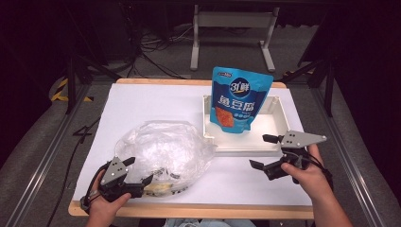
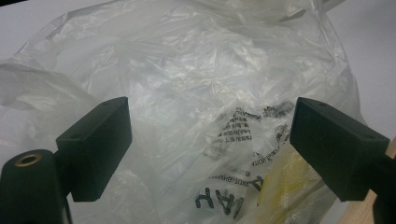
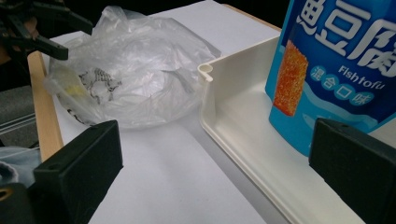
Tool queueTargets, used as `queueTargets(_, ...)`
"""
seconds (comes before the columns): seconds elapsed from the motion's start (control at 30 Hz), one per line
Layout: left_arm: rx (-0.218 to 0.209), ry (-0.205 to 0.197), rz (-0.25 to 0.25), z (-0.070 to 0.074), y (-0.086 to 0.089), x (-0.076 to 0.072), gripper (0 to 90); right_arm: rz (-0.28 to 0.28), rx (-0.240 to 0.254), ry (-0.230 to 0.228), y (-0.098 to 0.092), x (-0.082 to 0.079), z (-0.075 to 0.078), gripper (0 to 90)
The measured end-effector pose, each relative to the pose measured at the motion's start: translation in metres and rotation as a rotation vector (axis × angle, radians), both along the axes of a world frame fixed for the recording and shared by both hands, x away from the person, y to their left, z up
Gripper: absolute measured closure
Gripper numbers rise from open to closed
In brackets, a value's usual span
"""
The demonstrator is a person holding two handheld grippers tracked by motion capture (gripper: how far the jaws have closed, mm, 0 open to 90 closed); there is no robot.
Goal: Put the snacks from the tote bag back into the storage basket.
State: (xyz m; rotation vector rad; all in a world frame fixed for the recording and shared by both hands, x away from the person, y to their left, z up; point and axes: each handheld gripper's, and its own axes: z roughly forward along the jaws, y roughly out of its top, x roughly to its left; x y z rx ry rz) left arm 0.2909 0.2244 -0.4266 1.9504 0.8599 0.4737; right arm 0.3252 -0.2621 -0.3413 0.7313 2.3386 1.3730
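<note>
Plastic bag lies before spread left tongs; right tongs spread, empty.

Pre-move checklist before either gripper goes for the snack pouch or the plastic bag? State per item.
1. Right gripper jaws open, nothing between them: ok.
2. Left gripper jaws open, pads not pressing the plastic bag: ok.
3. Blue snack pouch upright in the white tray, leaning toward its far wall: ok.
4. Way from the right gripper to the pouch: the tray's near wall lies between them, so go over it: not ok for a level approach.
5. Bag mouth found and open: cannot tell, the plastic is crumpled.
6. Bag lying fully on the table: ok, though it is close to the near edge.
</note>
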Motion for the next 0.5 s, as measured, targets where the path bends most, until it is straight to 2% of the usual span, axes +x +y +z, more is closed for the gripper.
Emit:
queueTargets(0.1, 0.001, 0.000, 0.002, 0.000, 0.000, 0.000, 13.8, -0.033, 0.020, -0.005, 0.001, -0.002, -0.012, 3.6)
queueTargets(0.17, 0.003, 0.001, 0.003, -0.001, 0.000, 0.001, 13.9, -0.044, 0.010, 0.006, 0.002, -0.003, -0.021, 3.6)
queueTargets(0.27, 0.004, 0.000, 0.004, -0.001, 0.000, 0.001, 13.8, -0.036, 0.012, 0.034, 0.002, -0.005, -0.036, 3.7)
queueTargets(0.3, 0.004, -0.002, 0.006, 0.000, 0.001, 0.000, 13.8, -0.036, 0.012, 0.034, 0.002, -0.005, -0.036, 3.7)
queueTargets(0.37, 0.005, -0.001, 0.004, 0.000, 0.001, 0.000, 13.9, -0.022, 0.004, 0.062, 0.000, -0.006, -0.043, 3.7)
queueTargets(0.5, 0.004, -0.002, 0.004, -0.001, 0.002, 0.001, 13.8, -0.019, -0.002, 0.070, 0.000, -0.007, -0.053, 4.0)
